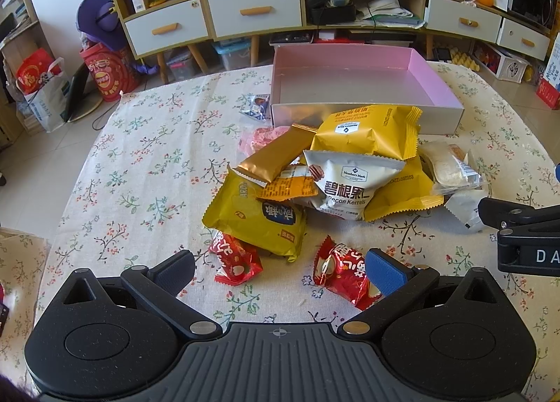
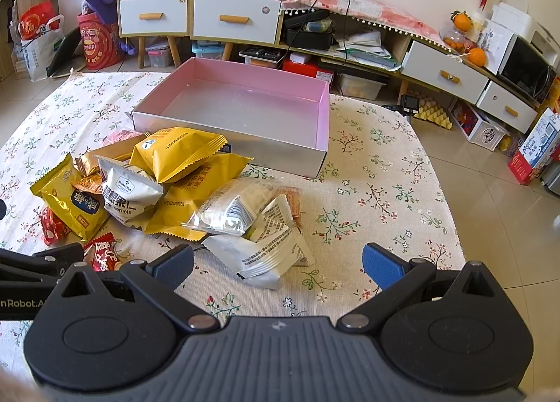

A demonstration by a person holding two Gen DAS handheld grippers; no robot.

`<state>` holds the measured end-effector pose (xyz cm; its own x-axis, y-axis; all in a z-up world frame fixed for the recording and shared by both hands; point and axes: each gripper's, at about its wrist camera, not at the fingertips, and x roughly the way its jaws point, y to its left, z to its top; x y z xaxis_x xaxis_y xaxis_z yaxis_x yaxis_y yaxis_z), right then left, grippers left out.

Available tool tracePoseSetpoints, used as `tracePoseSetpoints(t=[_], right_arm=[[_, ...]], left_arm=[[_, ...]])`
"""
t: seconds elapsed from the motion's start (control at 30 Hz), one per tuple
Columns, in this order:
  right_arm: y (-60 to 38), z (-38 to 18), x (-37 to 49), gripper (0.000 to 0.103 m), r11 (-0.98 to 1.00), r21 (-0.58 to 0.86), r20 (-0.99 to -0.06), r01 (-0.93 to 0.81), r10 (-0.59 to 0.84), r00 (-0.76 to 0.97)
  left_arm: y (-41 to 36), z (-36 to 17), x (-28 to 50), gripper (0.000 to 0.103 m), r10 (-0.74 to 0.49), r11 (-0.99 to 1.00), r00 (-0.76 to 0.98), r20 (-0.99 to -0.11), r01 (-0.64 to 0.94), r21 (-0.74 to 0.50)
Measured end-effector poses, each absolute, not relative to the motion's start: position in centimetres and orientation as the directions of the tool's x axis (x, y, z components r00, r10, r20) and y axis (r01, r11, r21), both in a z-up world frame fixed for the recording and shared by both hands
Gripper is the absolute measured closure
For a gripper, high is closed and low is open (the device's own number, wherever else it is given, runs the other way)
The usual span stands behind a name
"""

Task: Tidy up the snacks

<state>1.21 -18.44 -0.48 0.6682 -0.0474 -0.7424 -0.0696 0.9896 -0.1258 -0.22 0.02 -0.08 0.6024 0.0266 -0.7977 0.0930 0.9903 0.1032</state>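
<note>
In the left wrist view, my left gripper [image 1: 280, 272] hangs low over the desk [image 1: 140, 164] with its jaws wide and holding nothing. Between them, toward 1 o'clock, lies a small red packet [image 1: 341, 274], touching the blue right pad [image 1: 385, 276]; a second red packet [image 1: 236, 258] lies at 11 o'clock. The heap of snacks [image 1: 336, 171] is further at 12 o'clock, and the empty pink box [image 1: 434, 80] stands behind it. I judge these packets light, crinkly and slippery; I would take one across its flat middle, gently.

In the right wrist view, my right gripper [image 2: 278, 267] also has its jaws wide and empty. A white packet [image 2: 266, 255] lies just ahead between them, at 12 o'clock. It looks soft and puffy, probably crushable. The box is well beyond, at 12 o'clock.
</note>
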Motion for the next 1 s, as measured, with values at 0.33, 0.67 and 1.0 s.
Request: tracePoseSetpoints(t=[0.33, 0.67, 1.0], right_arm=[[-18.4, -0.8, 1.2, 0.000, 0.989, -0.130, -0.742, -0.070, -0.050, 0.668], [-18.6, -0.6, 1.5, 0.000, 0.987, -0.088, -0.745, -0.131, 0.022, 0.667], [-18.4, -1.8, 2.0, 0.001, 0.977, -0.029, -0.763, -0.212, 0.115, 0.636]], left_arm=[[0.4, -0.4, 0.0, 0.000, 0.024, 0.990, 0.595, -0.803, 0.098, 0.102], [2.1, -1.3, 0.9, 0.000, -0.006, 0.990, 0.586, -0.810, 0.120, 0.079], [4.2, -2.6, 1.4, 0.000, -0.090, 0.979, 0.575, -0.813, 0.201, 0.033]])
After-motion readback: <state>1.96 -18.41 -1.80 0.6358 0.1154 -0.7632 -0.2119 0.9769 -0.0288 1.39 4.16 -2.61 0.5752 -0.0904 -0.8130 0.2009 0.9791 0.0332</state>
